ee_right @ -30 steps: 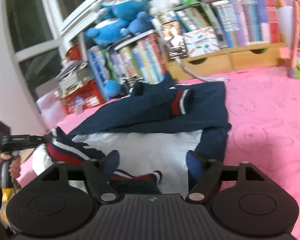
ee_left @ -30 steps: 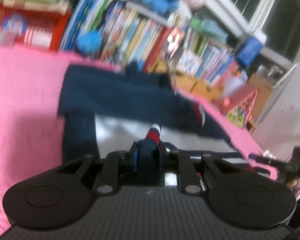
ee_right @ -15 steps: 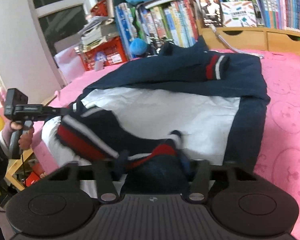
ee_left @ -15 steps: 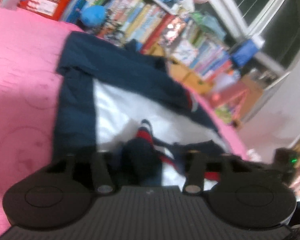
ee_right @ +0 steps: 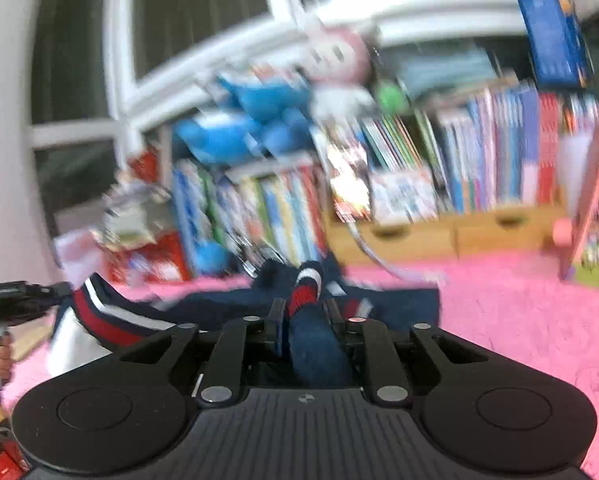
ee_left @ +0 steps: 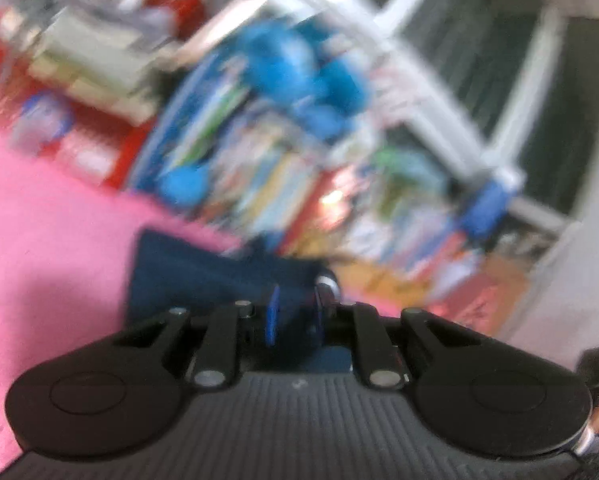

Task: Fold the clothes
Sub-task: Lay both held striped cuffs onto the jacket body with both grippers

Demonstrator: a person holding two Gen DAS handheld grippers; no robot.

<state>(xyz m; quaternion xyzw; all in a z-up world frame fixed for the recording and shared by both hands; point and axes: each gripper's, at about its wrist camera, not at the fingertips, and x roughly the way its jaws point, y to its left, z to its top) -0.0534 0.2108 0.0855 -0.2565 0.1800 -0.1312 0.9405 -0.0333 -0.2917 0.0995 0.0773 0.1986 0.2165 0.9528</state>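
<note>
Motion blur is smearing the bookshelf (ee_right: 439,160) and window behind. Your left gripper (ee_left: 295,320) and right gripper (ee_right: 305,320) have just been closing — each is clamping navy jacket (ee_right: 395,304) fabric, lying on the pink blanket (ee_right: 519,320).

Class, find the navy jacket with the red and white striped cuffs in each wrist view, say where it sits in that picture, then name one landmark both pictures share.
Left wrist view: the navy jacket lies at lower centre on the pink blanket, some of its cloth between the left gripper pads.
Right wrist view: the jacket is at lower centre; the right gripper pinches a striped cuff.
Shared landmark: the blue plush toy atop the books.
</note>
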